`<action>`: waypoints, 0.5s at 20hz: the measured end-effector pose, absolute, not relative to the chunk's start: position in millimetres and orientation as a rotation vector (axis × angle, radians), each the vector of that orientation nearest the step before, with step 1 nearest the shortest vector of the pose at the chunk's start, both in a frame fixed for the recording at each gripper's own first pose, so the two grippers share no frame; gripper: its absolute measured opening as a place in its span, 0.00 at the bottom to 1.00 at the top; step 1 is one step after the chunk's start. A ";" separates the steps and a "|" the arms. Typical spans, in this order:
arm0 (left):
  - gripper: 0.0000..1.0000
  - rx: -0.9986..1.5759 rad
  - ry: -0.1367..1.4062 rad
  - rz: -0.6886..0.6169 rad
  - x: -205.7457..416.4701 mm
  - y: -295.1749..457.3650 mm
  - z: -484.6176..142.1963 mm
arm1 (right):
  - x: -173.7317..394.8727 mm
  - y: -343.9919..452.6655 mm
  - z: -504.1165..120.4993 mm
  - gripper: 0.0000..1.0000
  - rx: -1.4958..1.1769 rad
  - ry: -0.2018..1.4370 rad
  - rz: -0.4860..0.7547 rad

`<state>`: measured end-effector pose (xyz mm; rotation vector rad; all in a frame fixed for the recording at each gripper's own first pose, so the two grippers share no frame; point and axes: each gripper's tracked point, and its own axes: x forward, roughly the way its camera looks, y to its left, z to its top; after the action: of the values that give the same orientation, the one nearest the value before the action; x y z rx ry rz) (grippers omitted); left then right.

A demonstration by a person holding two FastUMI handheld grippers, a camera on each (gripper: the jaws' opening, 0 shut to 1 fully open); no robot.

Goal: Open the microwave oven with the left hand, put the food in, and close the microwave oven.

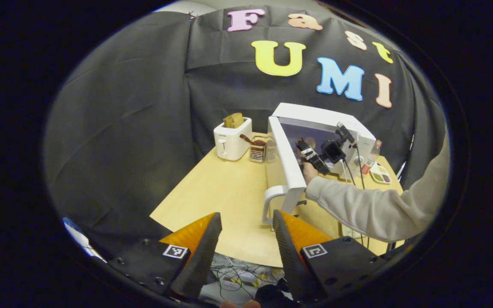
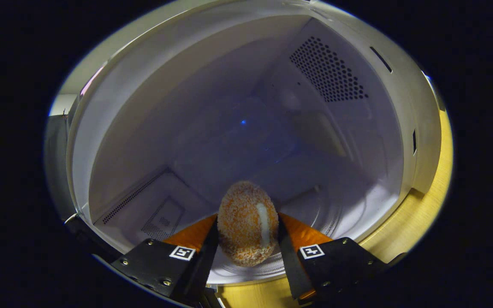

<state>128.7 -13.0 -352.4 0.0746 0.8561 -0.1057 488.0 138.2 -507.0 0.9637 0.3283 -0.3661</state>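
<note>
- We hold the food (image 2: 247, 222) — a breaded, egg-shaped piece — in the right gripper (image 2: 246, 239), its fingers pressed on both sides so it cannot roll off as we reach in.
- In the right gripper view the food hangs just over the front of the microwave (image 2: 349, 68) cavity, above the glass turntable (image 2: 340, 214); we cannot tell whether it touches the glass yet.
- The door (image 1: 287, 162) stands swung wide, its handle (image 1: 268, 205) toward us (that leaves the opening free for the right arm).
- In the left gripper view we see the right gripper (image 1: 308, 152), with its hand and sleeve (image 1: 370, 205), at the mouth of the cavity.
- The left gripper (image 1: 244, 244) hangs back off the near edge of the surface (image 1: 221, 192), fingers wide and holding nothing — our guess is that it waits near the handle side so it can push the door shut.
- By our judgement the opening is done and the placing is in hand: next comes lowering the food onto the turntable, spreading the fingers and backing out.
- A toaster (image 1: 232, 139) and a wire rack (image 1: 258, 150) stand behind the door, well clear of its swing.
</note>
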 end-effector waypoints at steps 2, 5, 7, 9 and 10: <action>0.82 0.055 0.852 -0.094 125.4 -14.6 -352.8 | 488.2 141.0 -505.9 0.73 0.963 0.349 -0.354; 0.82 0.047 0.838 -0.092 122.9 -17.6 -347.9 | 482.4 142.6 -505.6 0.78 0.941 0.399 -0.330; 0.82 0.042 0.823 -0.091 123.1 -16.4 -342.3 | 479.5 138.0 -500.3 0.87 0.923 0.397 -0.331; 0.82 0.033 0.813 -0.086 123.2 -14.4 -338.9 | 473.0 142.0 -500.7 0.98 0.906 0.424 -0.314; 0.82 0.028 0.811 -0.083 122.1 -13.0 -339.1 | 469.8 143.5 -500.8 0.98 0.898 0.442 -0.297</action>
<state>122.1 -13.0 -339.1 0.0279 0.8113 -0.0831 469.8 143.5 -500.8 0.8975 0.4416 -0.2974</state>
